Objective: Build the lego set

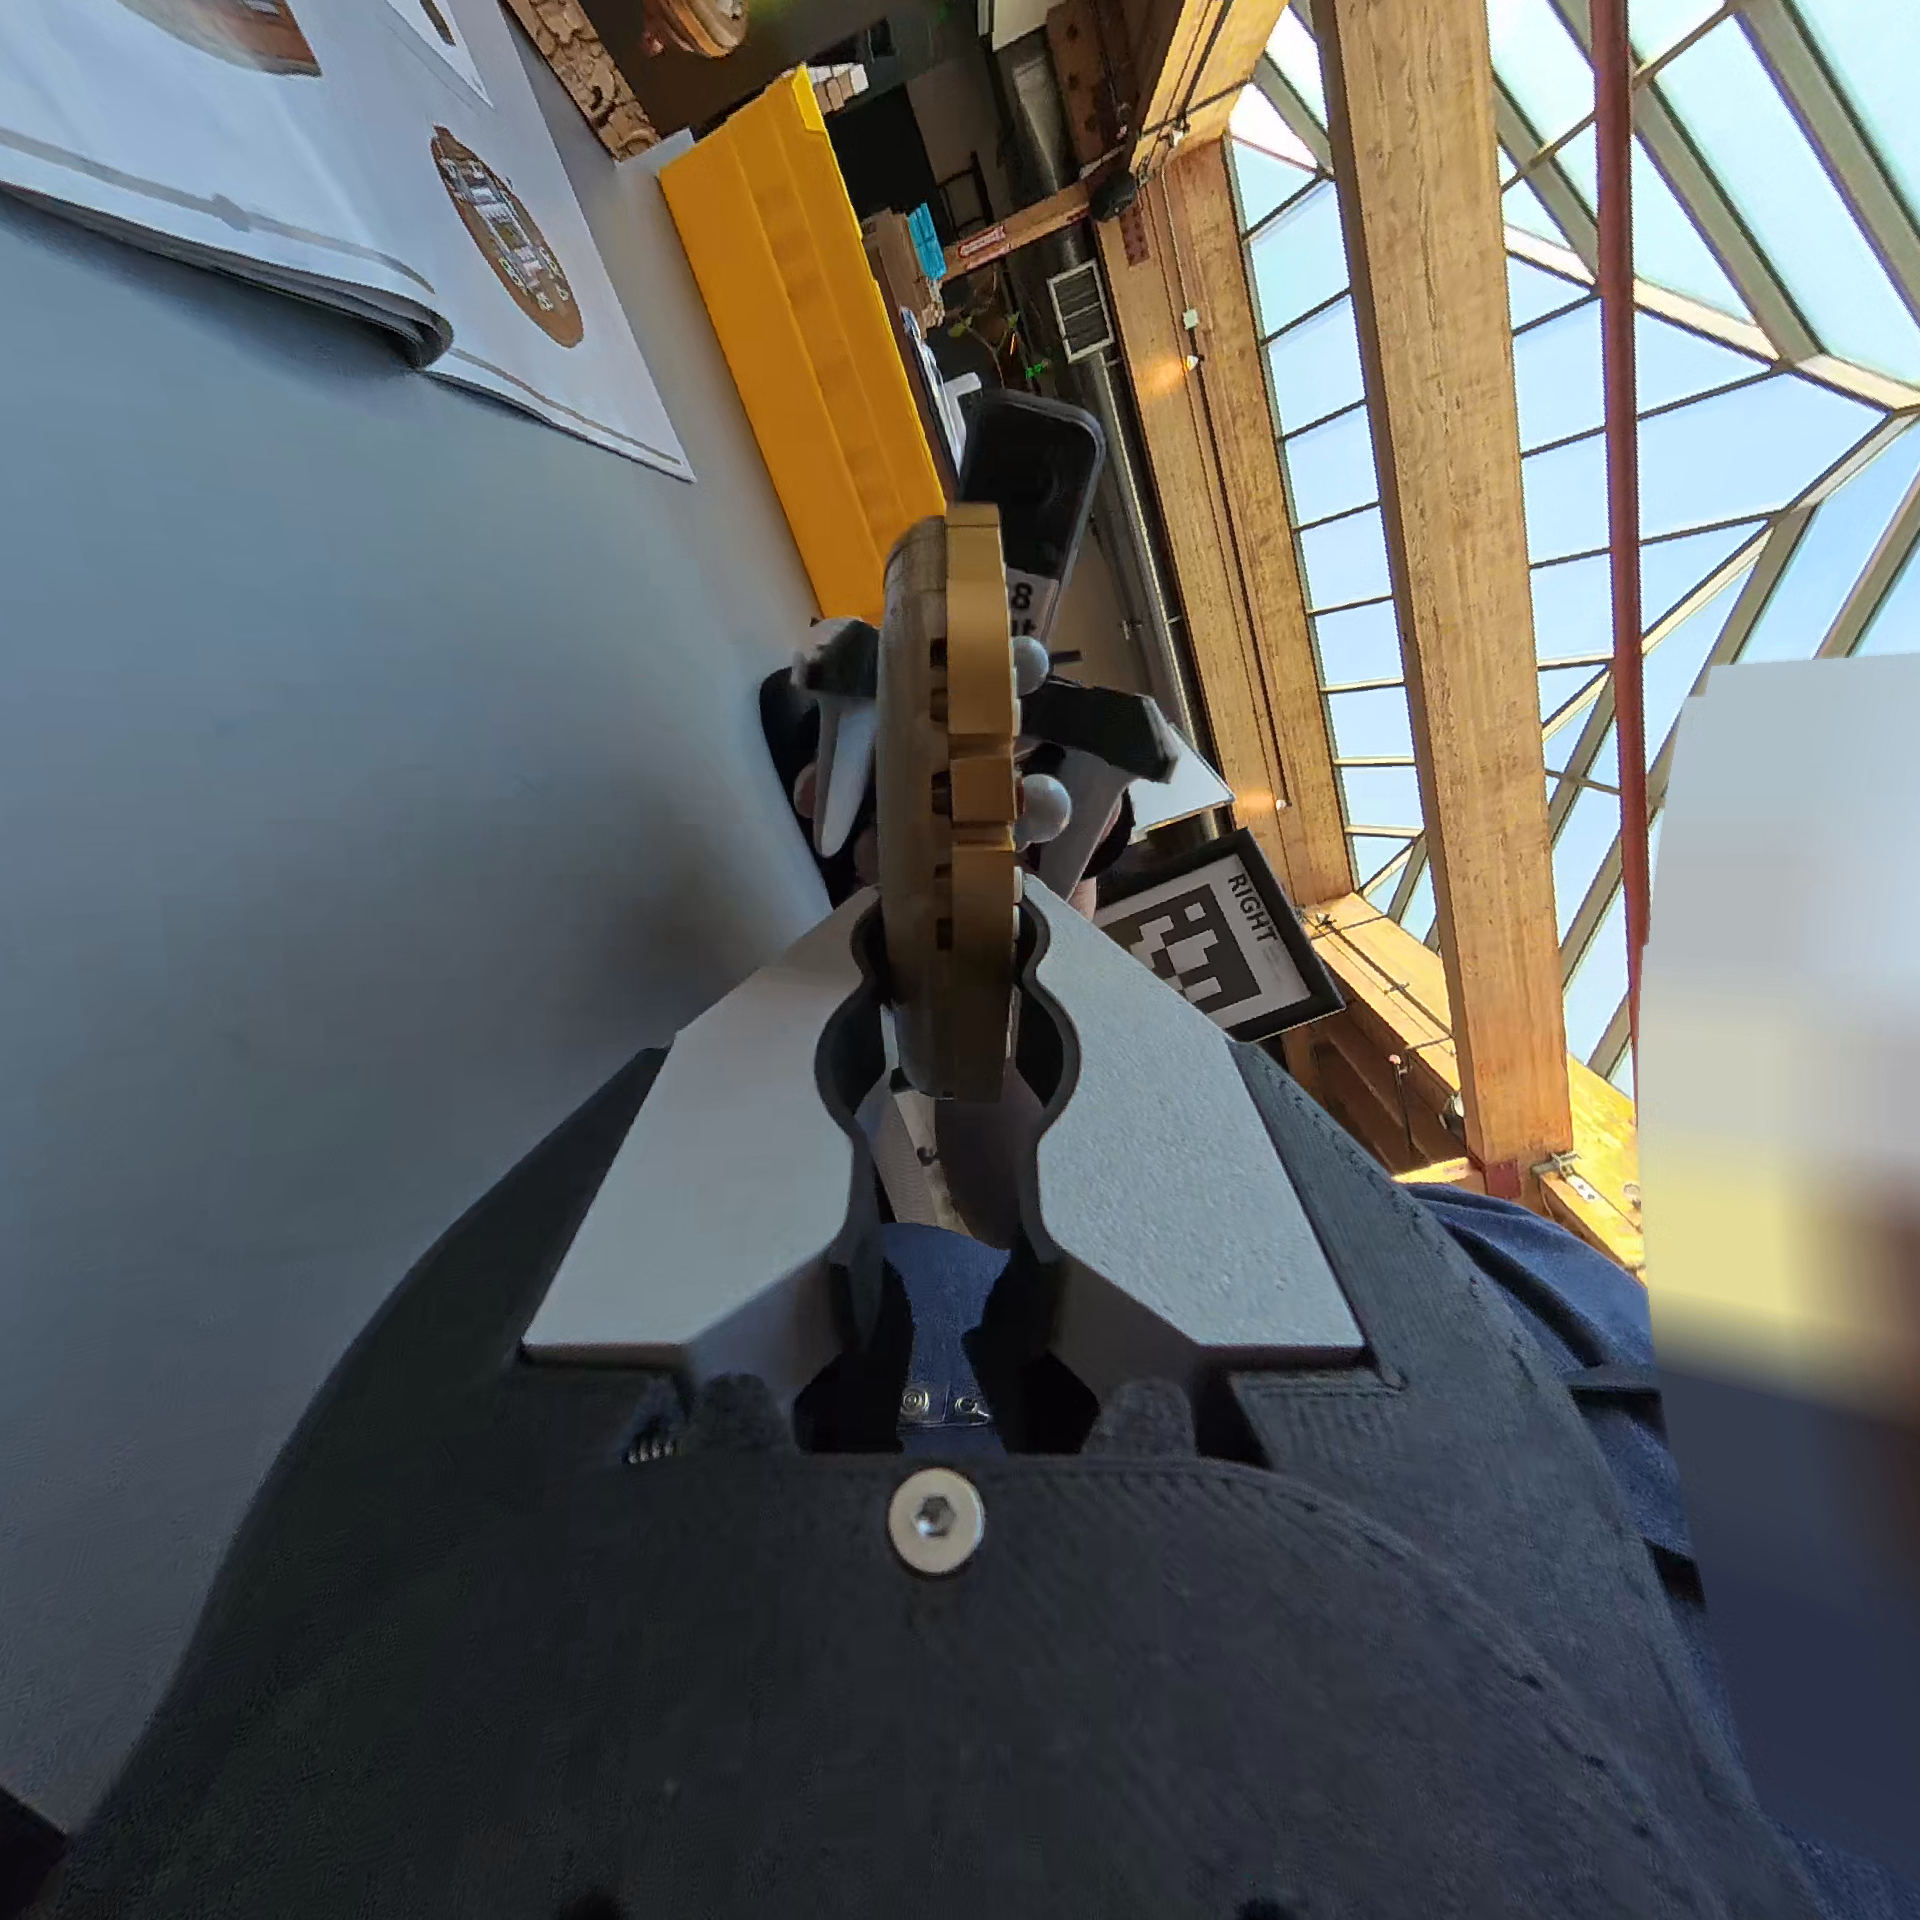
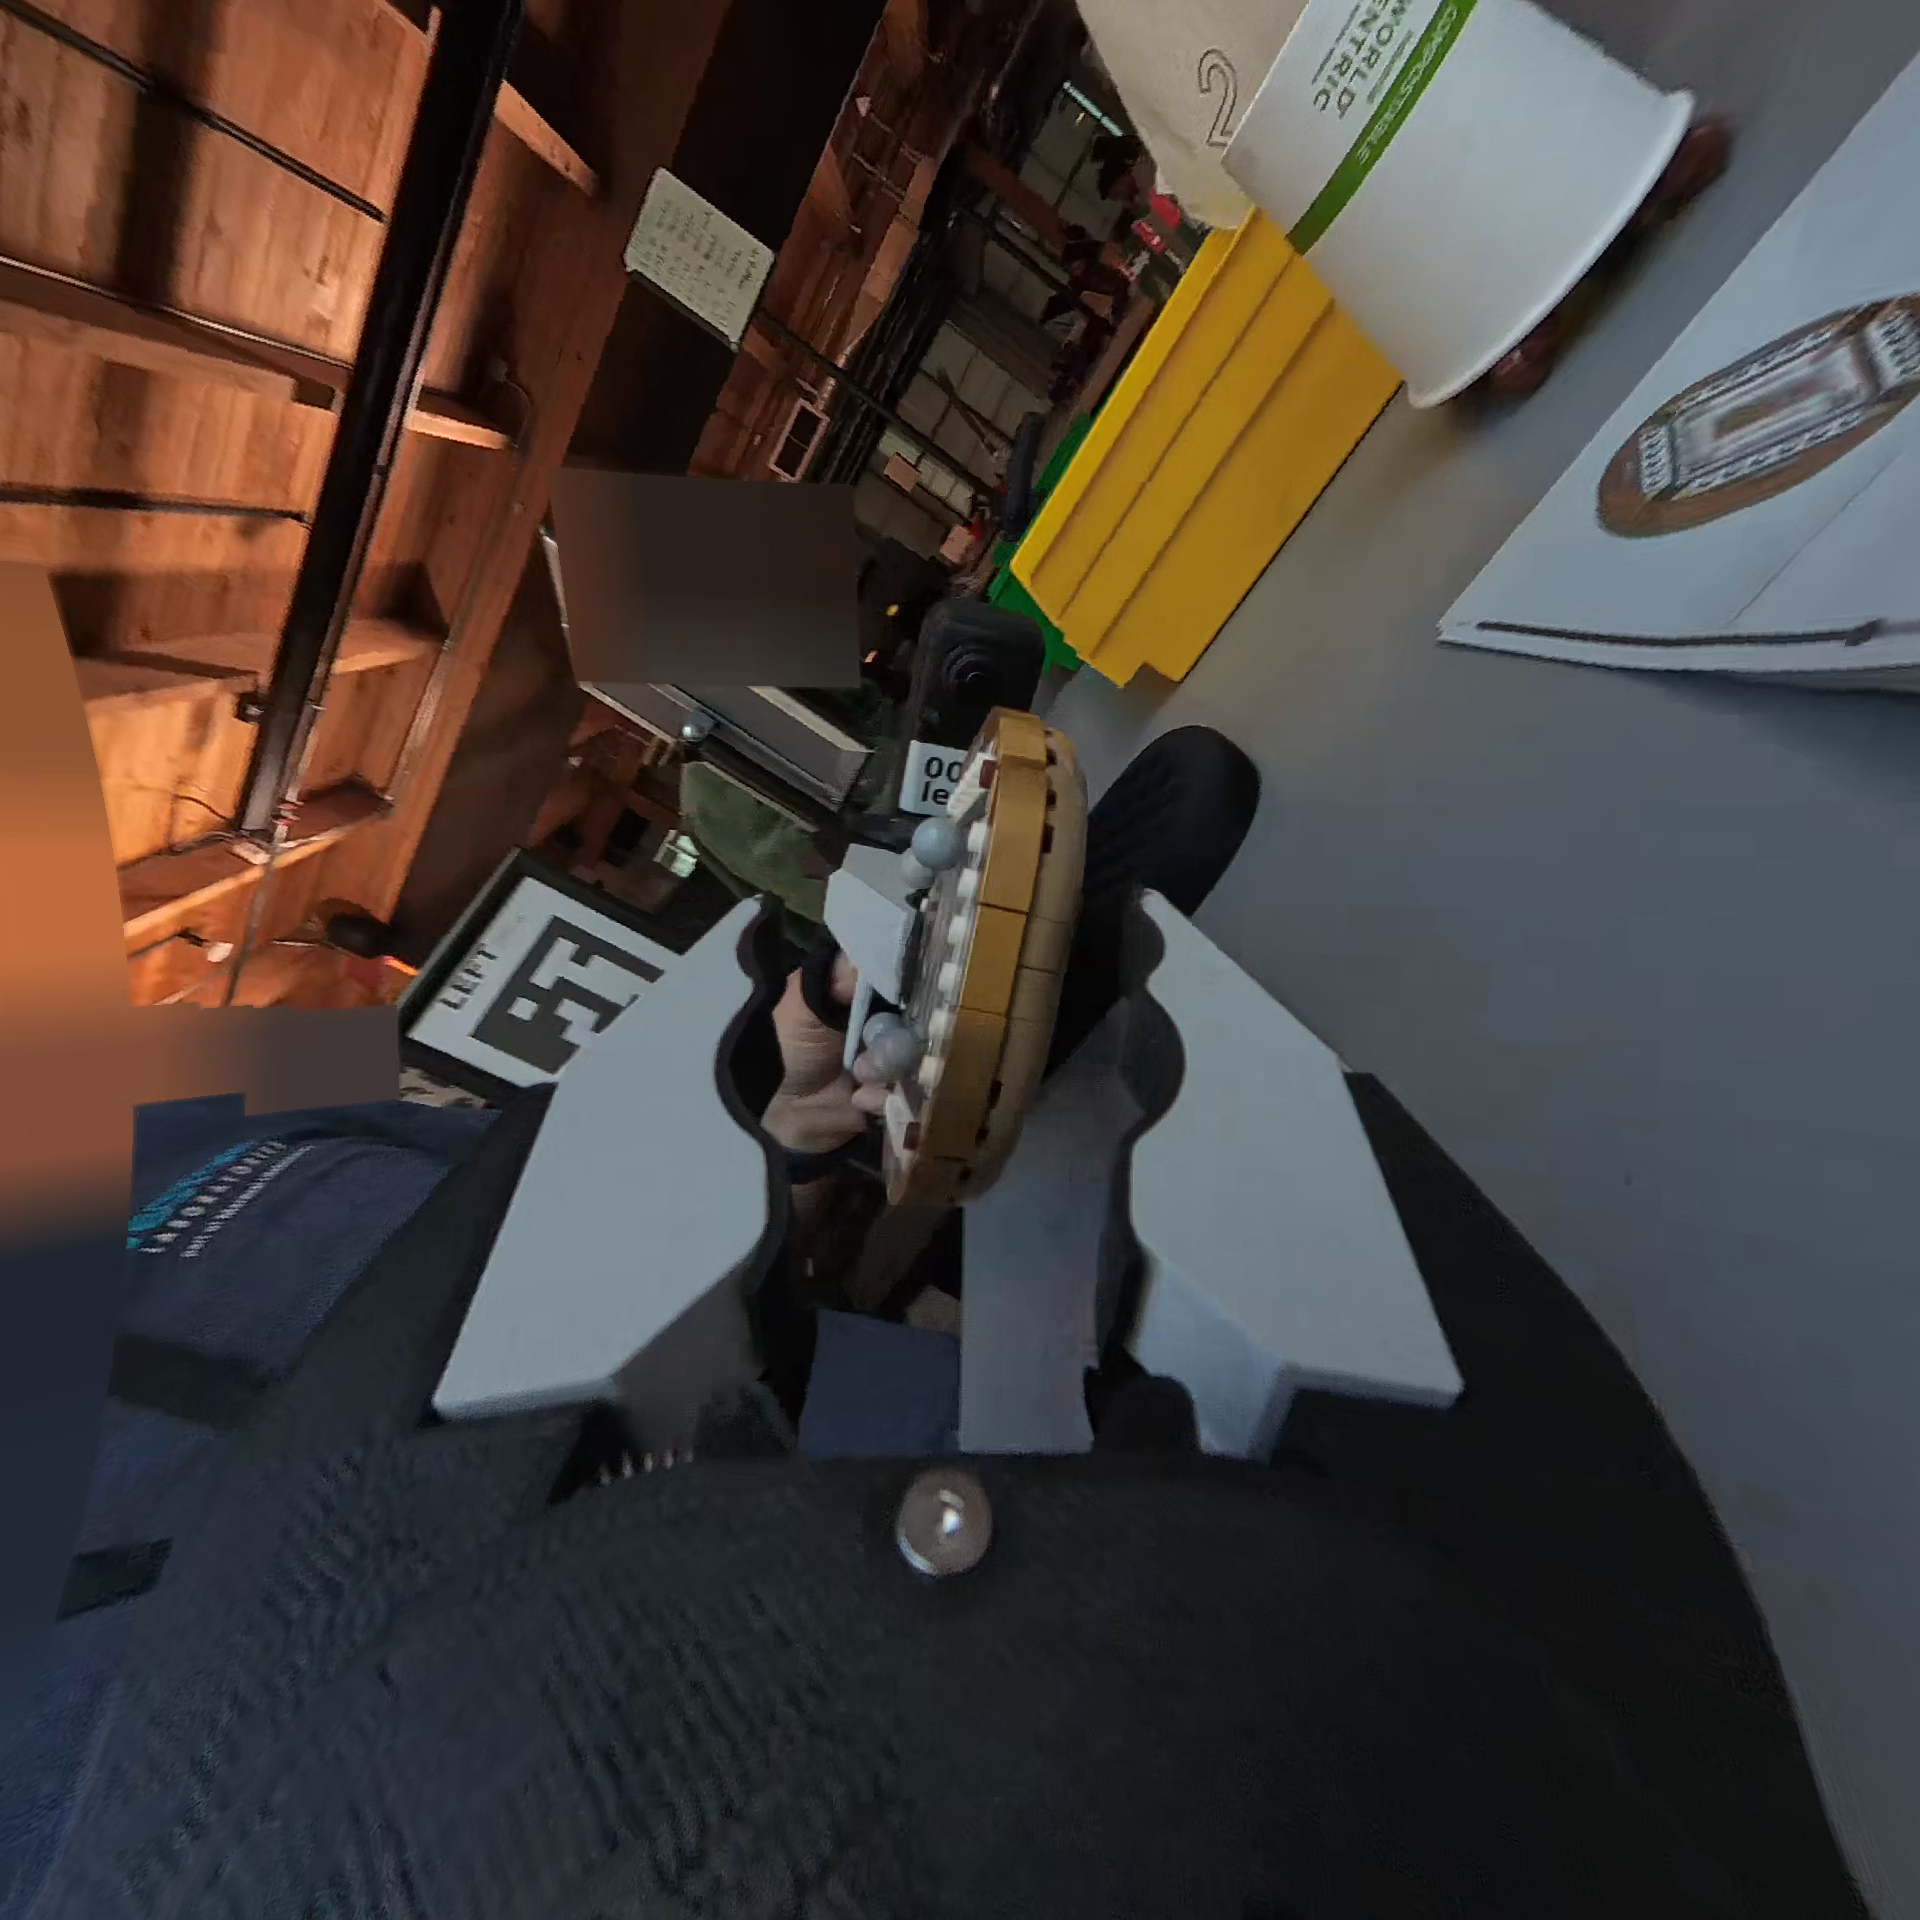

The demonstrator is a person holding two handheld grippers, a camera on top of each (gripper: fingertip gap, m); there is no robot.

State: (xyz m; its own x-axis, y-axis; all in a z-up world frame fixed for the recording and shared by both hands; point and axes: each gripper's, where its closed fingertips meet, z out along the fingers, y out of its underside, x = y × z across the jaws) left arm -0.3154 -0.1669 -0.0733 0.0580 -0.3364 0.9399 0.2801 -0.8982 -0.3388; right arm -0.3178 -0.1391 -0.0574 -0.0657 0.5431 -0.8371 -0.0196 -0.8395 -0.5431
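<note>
The lego model (image 1: 951, 790) is a round tan disc with white studs and small grey balls on one face. It is held on edge above the grey table. My left gripper (image 1: 945, 925) is shut on the disc's near rim. My right gripper (image 2: 956, 914) is open, with one finger on each side of the disc (image 2: 1023, 935) and a gap at both faces. In the left wrist view the right gripper's fingers (image 1: 840, 758) straddle the disc's far part. In the right wrist view the left gripper's fingers (image 2: 868, 930) clamp the studded face.
An open instruction booklet (image 1: 343, 239) (image 2: 1714, 499) lies on the grey table (image 1: 312, 831) (image 2: 1558, 1039). A yellow bin (image 1: 800, 343) (image 2: 1195, 468) stands at the table's far side, beside a white paper cup (image 2: 1475, 208). A person in dark blue clothing (image 1: 1538, 1278) is close behind. Only a small space, under 4 cm, lies between the two pairs of fingers.
</note>
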